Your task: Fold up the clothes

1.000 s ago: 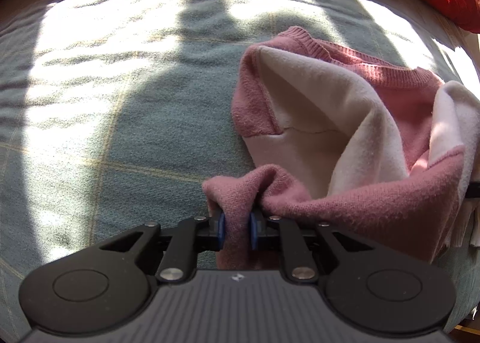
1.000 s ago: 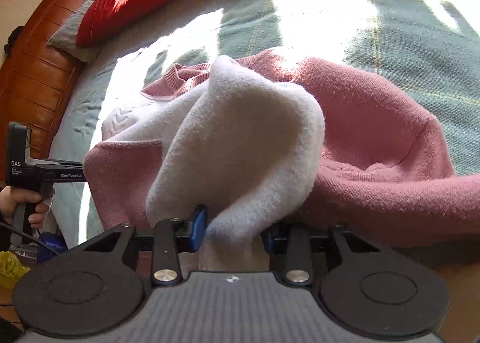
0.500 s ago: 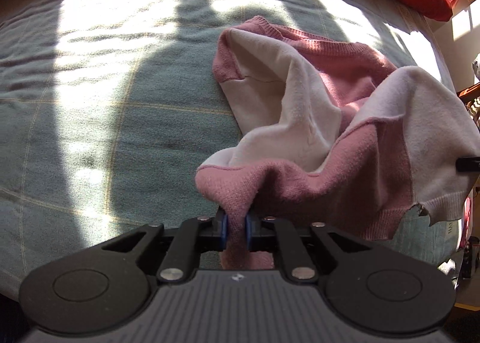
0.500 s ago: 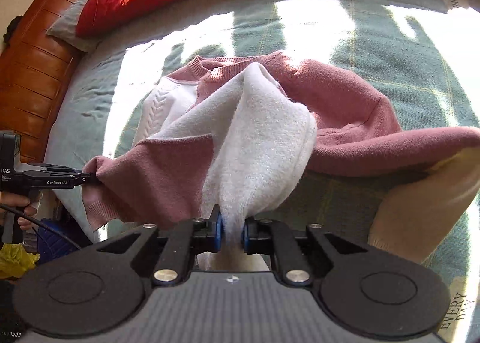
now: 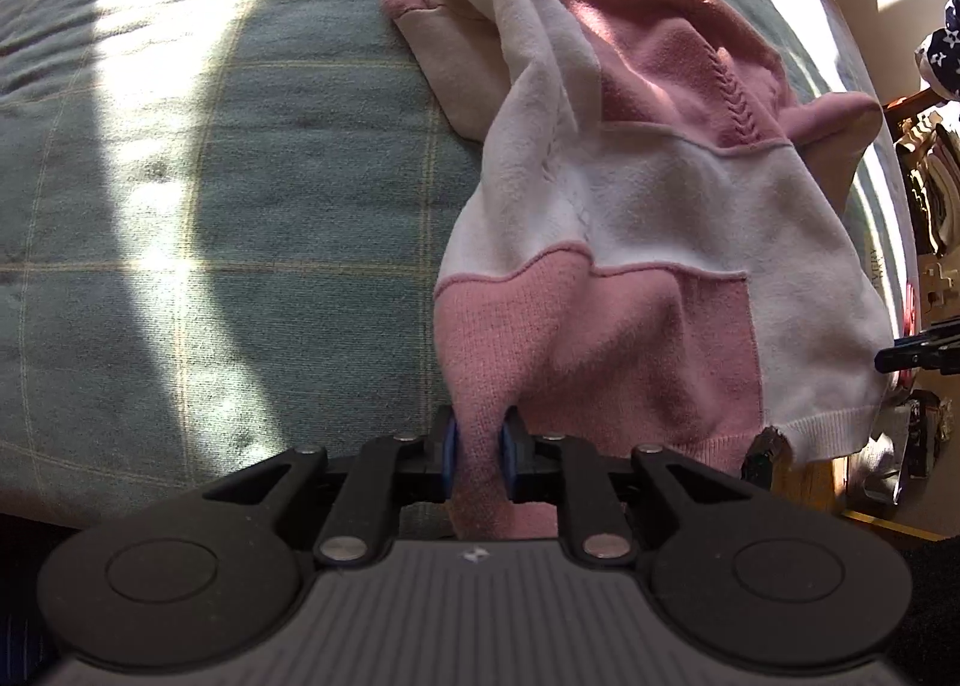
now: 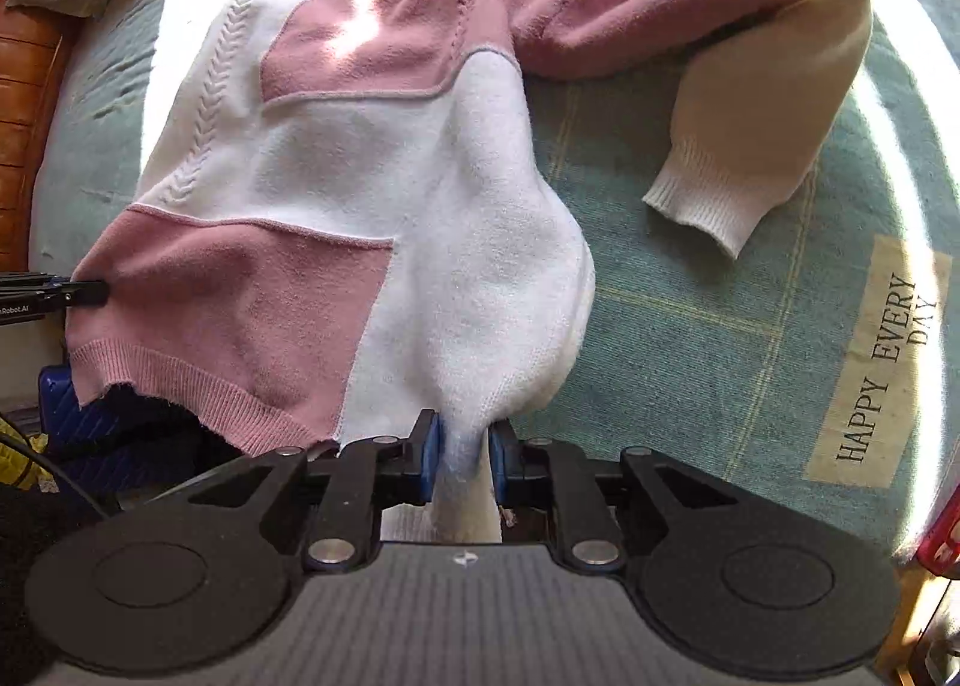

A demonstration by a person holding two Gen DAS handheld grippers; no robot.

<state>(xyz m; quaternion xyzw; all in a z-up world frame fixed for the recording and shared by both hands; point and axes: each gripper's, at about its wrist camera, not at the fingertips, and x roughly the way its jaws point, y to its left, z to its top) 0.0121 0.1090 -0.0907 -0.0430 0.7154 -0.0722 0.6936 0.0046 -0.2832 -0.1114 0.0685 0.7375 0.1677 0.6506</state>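
- Nearest, the left gripper (image 5: 478,461) has pink hem fabric between its jaws, which are easing apart; the right gripper (image 6: 462,461) has white fabric between its jaws, also easing apart.
- The sweater (image 6: 360,194) hangs stretched between them, its upper part on the bed (image 5: 210,218).
- Judged step: spreading it flat.
- Farther off, one sleeve (image 6: 750,134) lies bent aside; next comes laying the hem down smoothly.
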